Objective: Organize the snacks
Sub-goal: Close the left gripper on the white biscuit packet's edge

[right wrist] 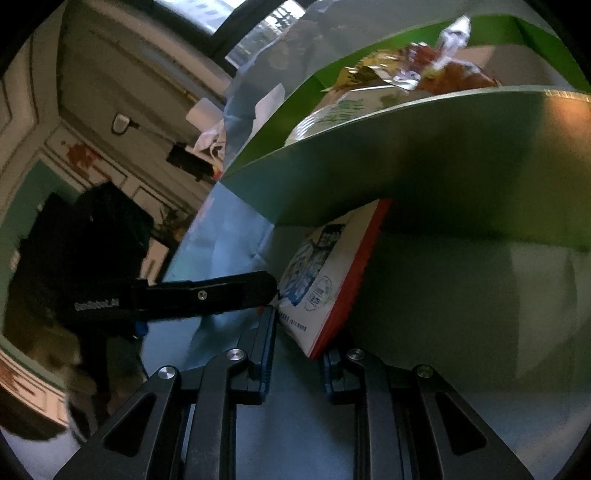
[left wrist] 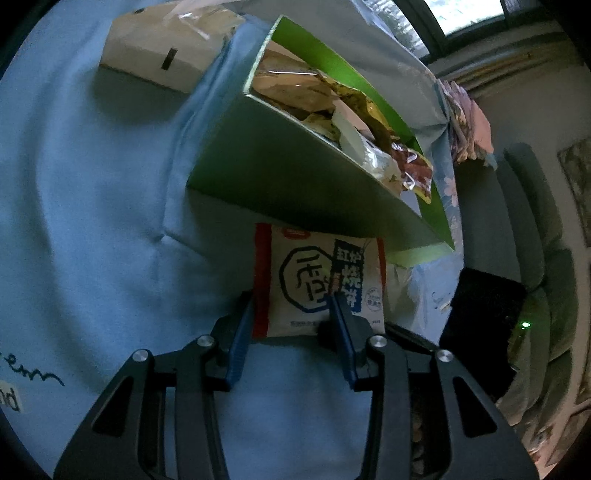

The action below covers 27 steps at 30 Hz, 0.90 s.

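Both my grippers (left wrist: 291, 308) (right wrist: 297, 332) pinch one snack packet (left wrist: 317, 280), jaws nearly closed, leaning against the green box (left wrist: 295, 173).

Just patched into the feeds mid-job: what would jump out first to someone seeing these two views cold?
The big green box, crammed with crinkled snack bags, sits on the blue cloth and fills the upper middle of both views. Right in front of it, a white snack packet with red edges leans against the box wall, pinched by both the left gripper and the right gripper.

Dim room: bright window (left wrist: 465, 14), grey sofa (left wrist: 532, 206), panelled wall (right wrist: 33, 99).
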{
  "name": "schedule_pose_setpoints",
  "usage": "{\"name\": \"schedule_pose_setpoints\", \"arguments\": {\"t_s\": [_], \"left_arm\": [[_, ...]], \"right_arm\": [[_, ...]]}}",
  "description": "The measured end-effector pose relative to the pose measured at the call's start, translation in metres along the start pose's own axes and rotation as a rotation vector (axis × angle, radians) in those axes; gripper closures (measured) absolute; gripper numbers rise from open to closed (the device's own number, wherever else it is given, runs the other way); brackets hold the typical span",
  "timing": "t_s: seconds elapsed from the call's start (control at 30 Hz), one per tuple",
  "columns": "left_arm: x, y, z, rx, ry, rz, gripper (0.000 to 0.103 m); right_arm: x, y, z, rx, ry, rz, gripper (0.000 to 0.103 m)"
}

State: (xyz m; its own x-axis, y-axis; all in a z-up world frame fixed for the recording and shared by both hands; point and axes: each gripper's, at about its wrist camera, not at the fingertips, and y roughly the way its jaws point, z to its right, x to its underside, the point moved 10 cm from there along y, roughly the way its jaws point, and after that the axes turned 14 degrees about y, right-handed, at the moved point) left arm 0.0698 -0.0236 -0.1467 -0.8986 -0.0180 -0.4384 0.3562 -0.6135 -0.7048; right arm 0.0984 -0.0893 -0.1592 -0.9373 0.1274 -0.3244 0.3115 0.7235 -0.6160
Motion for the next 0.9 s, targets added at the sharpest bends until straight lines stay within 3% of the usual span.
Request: {"name": "schedule_pose_setpoints", "arguments": {"t_s": [0.17,0.27,0.5,0.77,0.9], "left_arm": [[0.001,0.001,0.002,0.061,-0.057,0.007,0.06],[-0.001,0.002,0.008,0.087,-0.063,0.014,0.049],[-0.002,0.004,0.012,0.113,-0.087,0.013,0.049],[-0.002,0.012,0.019,0.141,-0.05,-0.052,0.049],[-0.004,0.016,0.02,0.172,-0.069,-0.058,0.049]], "right_arm": [[-0.006,-0.001,0.006,-0.091,0.112,-0.031,0.083],[-0.006,0.001,0.006,-0.091,0.114,-0.039,0.083],[-0.004,-0.003,0.012,0.06,0.088,-0.045,0.081],[-0.011,-0.036,0.027,0.158,0.093,0.0,0.055],[-0.021,-0.04,0.033,0.19,0.096,0.02,0.052]]}}
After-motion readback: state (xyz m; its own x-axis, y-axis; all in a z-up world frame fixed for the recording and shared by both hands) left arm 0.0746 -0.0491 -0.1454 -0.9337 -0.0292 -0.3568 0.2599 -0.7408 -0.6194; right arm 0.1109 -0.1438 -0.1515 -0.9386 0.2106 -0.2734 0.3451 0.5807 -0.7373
